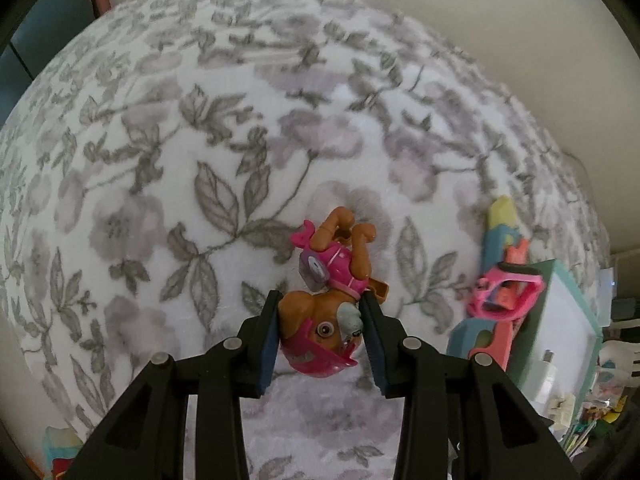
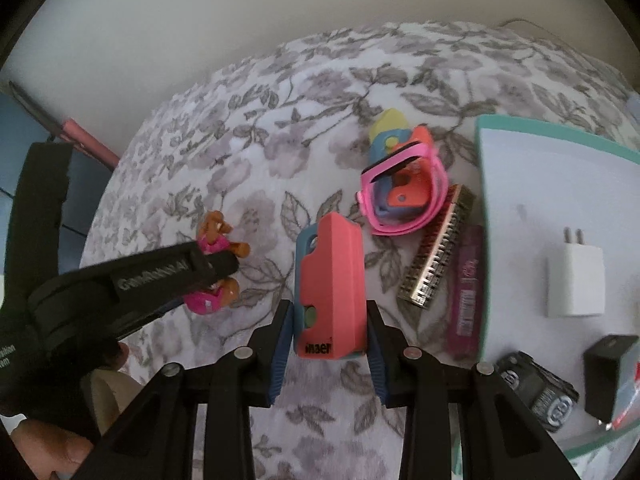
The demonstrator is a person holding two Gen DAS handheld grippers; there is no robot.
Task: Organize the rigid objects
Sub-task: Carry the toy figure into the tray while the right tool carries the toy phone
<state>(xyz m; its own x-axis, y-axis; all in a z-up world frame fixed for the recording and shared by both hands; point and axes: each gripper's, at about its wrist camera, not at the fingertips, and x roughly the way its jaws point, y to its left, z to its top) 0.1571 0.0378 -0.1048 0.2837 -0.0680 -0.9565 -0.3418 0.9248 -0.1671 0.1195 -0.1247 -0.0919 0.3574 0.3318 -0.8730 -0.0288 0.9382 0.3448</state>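
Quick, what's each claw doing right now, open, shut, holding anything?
Left gripper: closed on the puppy figure.
Right gripper: closed on the coral case.

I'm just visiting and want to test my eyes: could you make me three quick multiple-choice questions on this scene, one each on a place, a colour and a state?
1. Where is the white charger?
A on the tray
B on the blanket
C under the toy dog

2. What colour is the goggles' frame?
A green
B pink
C black

3. What does the left gripper hold?
A nothing
B the harmonica
C the toy dog

Answers:
1 A, it lies inside the teal rim.
2 B, the frame is bright pink.
3 C, its fingers clamp the dog's head.
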